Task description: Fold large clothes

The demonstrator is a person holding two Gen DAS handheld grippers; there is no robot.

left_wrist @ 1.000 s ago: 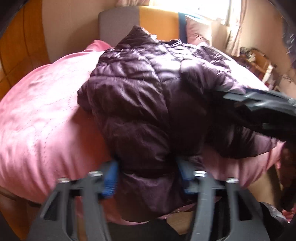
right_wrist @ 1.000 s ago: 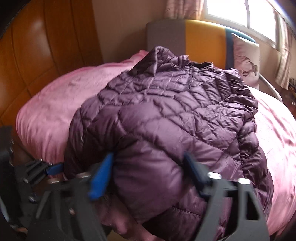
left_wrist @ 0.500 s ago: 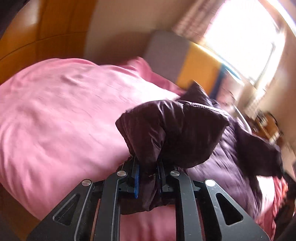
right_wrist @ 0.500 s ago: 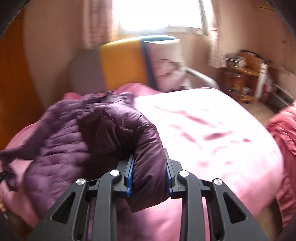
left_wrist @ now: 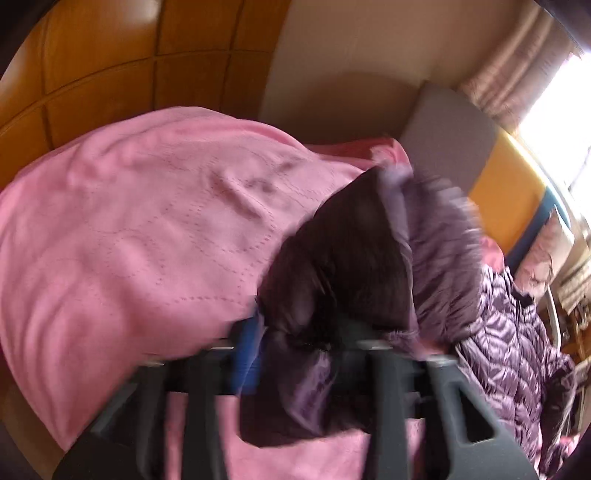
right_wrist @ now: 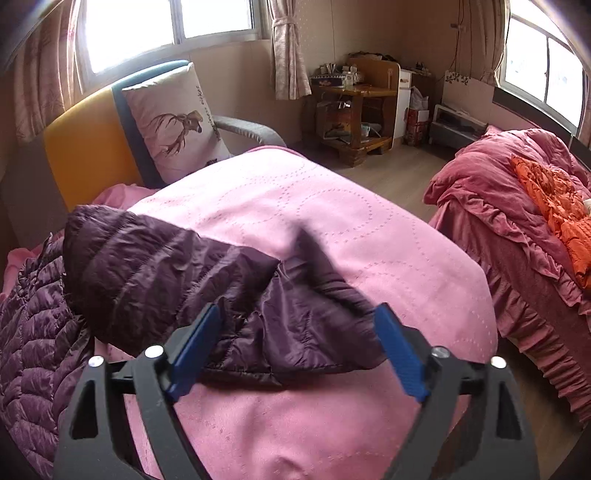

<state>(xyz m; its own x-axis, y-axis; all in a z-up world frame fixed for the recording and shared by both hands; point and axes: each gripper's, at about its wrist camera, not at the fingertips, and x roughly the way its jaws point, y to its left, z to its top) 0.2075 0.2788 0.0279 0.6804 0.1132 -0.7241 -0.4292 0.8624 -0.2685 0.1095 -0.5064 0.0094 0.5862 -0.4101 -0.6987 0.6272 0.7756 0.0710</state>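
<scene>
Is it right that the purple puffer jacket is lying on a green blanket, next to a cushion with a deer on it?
Not quite. The purple puffer jacket lies on a pink blanket, not a green one, as the right wrist view shows. The cushion with a deer is indeed there, propped just beyond the bed.

Pink-covered bed (right_wrist: 332,206) bears a jacket (right_wrist: 155,273) (purple, quilted)

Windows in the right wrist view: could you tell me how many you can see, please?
2: one window at top left, above the deer pillow; the other window at far right, above the second bed. More may lie outside the frame.
</scene>
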